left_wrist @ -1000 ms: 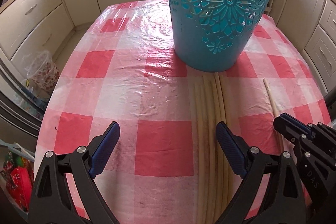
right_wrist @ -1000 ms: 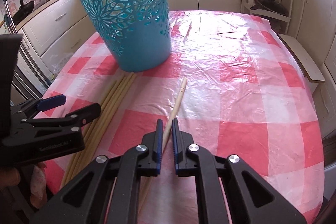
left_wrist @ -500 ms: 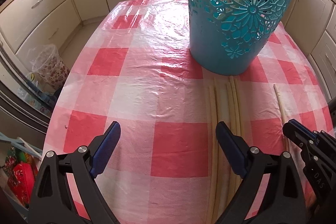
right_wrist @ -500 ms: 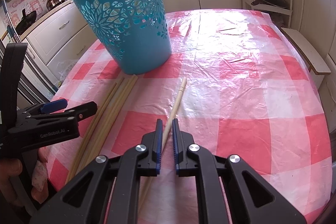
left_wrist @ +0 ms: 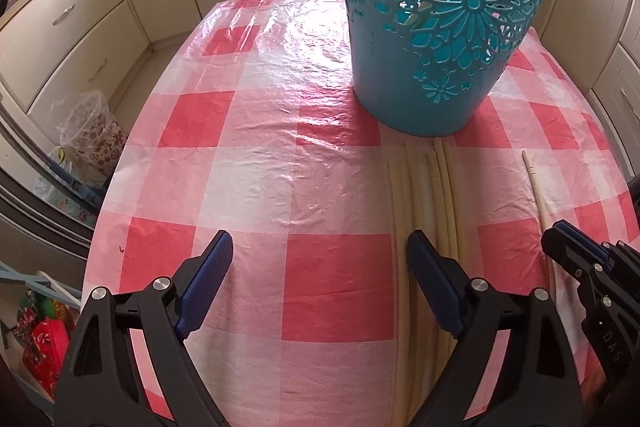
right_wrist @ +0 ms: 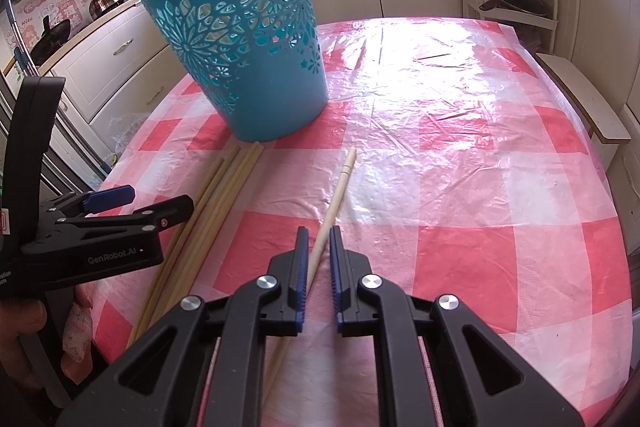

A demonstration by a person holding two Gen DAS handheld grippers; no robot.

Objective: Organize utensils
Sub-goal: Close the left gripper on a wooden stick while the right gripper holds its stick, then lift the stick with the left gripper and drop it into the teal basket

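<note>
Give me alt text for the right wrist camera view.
The right gripper straddles a single chopstick on a pink checked tablecloth, jaws nearly closed. A teal cutout basket stands behind, more chopsticks at its base; the left gripper is open.

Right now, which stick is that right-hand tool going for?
Find the blue basket on the checked tablecloth. In front of it lies a bundle of sticks; the one meant is the lone stick lying apart to their right, between the right tool's fingers.

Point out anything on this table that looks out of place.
One chopstick lies alone between the right gripper fingers, apart from the bundle of chopsticks beside the blue basket. Nothing is spilled or damaged.
</note>
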